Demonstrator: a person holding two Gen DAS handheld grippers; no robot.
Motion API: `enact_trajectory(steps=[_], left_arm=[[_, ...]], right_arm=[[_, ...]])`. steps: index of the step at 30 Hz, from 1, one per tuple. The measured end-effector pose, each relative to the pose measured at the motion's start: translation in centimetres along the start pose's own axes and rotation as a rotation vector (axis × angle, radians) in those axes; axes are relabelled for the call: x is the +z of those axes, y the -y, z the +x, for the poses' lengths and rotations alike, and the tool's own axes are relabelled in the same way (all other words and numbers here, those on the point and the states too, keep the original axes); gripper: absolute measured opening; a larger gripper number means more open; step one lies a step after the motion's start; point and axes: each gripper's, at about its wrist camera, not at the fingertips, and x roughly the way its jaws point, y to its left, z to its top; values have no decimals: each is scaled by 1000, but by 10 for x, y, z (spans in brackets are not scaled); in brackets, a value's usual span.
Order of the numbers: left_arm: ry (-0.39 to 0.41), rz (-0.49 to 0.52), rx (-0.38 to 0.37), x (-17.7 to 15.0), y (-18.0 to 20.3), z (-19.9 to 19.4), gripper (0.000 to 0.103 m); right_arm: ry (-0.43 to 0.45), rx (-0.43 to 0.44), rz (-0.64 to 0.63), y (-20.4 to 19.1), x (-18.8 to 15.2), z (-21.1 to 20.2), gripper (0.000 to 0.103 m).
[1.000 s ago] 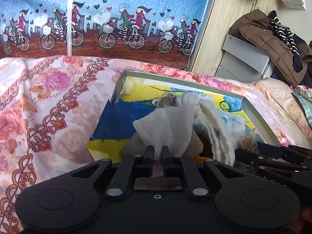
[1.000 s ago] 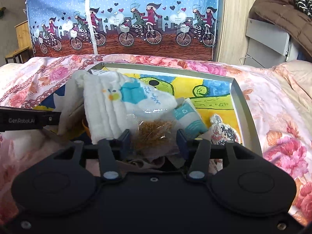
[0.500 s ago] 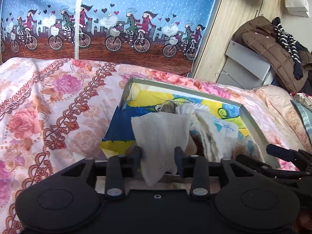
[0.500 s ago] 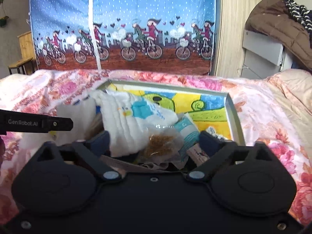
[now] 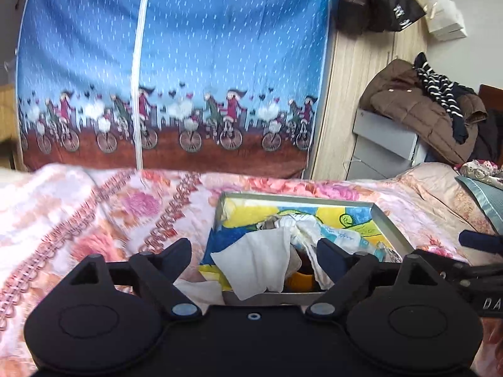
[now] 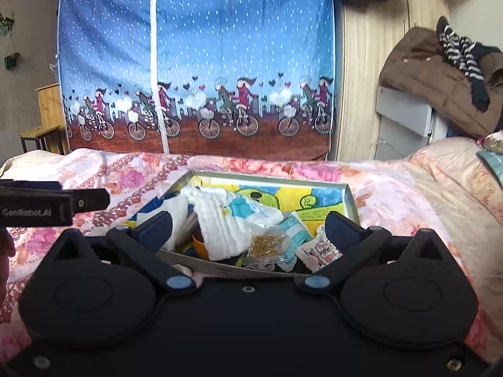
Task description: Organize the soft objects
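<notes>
1. Soft things, namely a white cloth (image 5: 261,260), a folded towel (image 6: 232,223) and some small packets (image 6: 320,248), sit piled at the near end of the tray (image 6: 352,201) on the bed (image 5: 94,220).
2. Left tongs (image 5: 253,253) are opening, with nothing pinched; the cloth lies loose in the tray.
3. Right tongs (image 6: 248,227) are spread wide and empty above the pile.
4. Looks mostly gathered to me, but the heap is messy and a white scrap (image 5: 201,289) sits just outside the tray.

Black left gripper (image 5: 253,253), blue pads, silver pivot screws, poss. "GenRobot.AI" mark
</notes>
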Motion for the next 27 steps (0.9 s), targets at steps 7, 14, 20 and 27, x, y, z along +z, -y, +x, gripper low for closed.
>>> enact_trajectory(steps=[7,14,20,27], left_arm=[[52,-12,47,-6,-3,-50,102],[82,-29,147,-21,-21,-95,102],[70,-57,189,-34,-27,-120,102],[50,-44,206,-53,-22,-139,102]], right_arm=[[32,-43,27,-6,-5,-39,103],[27,-74,79,-14,-15,-70,103],[12,-81,156,-21,-31,-101,103],[-16,-115,167,-24,-45,-116,103]])
